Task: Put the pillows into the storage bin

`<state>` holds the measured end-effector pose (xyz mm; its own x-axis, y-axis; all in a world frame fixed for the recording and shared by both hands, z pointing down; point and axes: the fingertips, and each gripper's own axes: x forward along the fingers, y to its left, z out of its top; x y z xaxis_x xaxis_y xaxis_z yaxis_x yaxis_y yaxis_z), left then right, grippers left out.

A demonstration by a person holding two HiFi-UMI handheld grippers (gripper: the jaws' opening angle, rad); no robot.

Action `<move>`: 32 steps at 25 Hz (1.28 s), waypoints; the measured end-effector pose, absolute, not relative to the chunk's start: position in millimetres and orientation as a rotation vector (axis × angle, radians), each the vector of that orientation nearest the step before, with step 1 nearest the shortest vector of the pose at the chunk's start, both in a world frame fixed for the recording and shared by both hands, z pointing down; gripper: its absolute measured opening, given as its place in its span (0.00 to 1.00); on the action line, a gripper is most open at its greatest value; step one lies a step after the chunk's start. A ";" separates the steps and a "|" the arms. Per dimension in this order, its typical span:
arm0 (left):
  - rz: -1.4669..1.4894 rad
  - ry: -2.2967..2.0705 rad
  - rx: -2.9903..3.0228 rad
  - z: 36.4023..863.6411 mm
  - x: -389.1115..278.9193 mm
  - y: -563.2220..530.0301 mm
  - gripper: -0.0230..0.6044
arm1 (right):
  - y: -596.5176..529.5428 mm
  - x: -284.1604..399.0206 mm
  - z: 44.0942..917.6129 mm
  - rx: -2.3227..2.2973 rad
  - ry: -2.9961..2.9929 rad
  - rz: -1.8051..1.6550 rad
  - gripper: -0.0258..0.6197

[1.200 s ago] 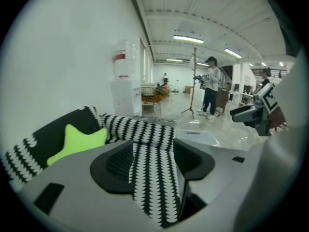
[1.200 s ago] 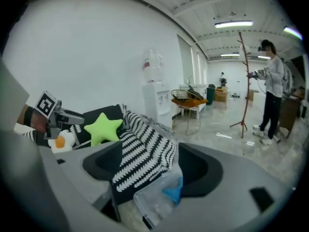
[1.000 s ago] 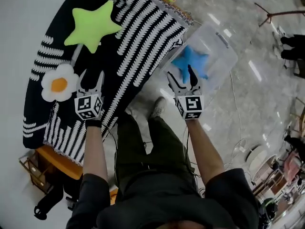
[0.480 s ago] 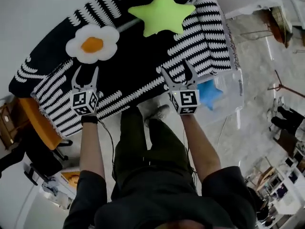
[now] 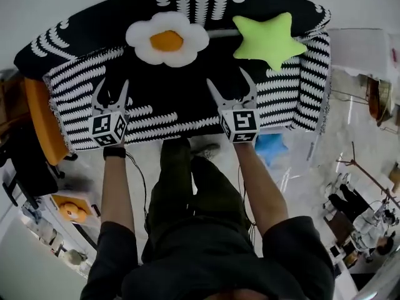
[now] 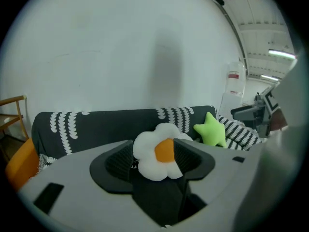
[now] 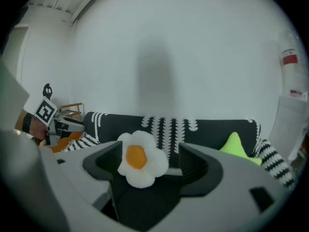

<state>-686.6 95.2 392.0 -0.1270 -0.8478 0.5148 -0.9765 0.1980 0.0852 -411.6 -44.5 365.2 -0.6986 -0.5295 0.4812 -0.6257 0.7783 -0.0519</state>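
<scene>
**Change since the earlier frames:** my view has swung off the storage bin and now faces the sofa (image 5: 187, 108) square on. The bin has slipped to the lower right, where I cannot make out its clear walls.

**Left gripper** (image 5: 114, 84): jaws apart, holding nothing. It is poised over the front edge of the sofa seat. In its own view the flower pillow appears in the gap, but it lies well beyond the tips.

**Right gripper** (image 5: 227, 79): jaws apart, also empty, level with the left one and over the same seat edge.

**Flower pillow** (image 5: 167, 39): white petals and an orange centre, propped against the sofa back, left of centre.

**Green star pillow** (image 5: 269, 39): on the seat just right of the flower pillow, near the sofa's right arm.

**Blue star pillow** (image 5: 270, 147): low by the sofa's right end, partly hidden by the right gripper's marker cube.

**Sofa cover:** black with white leaf-like stripes. Its dark seat stretches between both grippers and the two pillows.

**Surroundings:**
- Orange seat (image 5: 39, 114) just beside the sofa's left end.
- Wooden chair frame (image 6: 10, 111) beside the orange seat.
- White cabinet (image 5: 357, 47) beyond the right arm.
- Plain white wall (image 6: 120, 57) behind the sofa.
- Wall canister with a red label (image 6: 233, 82).
</scene>
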 end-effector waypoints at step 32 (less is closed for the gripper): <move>0.384 -1.865 1.500 563.0 -777.5 93.0 0.46 | -170.5 -639.0 561.2 0.528 -2.438 0.083 0.31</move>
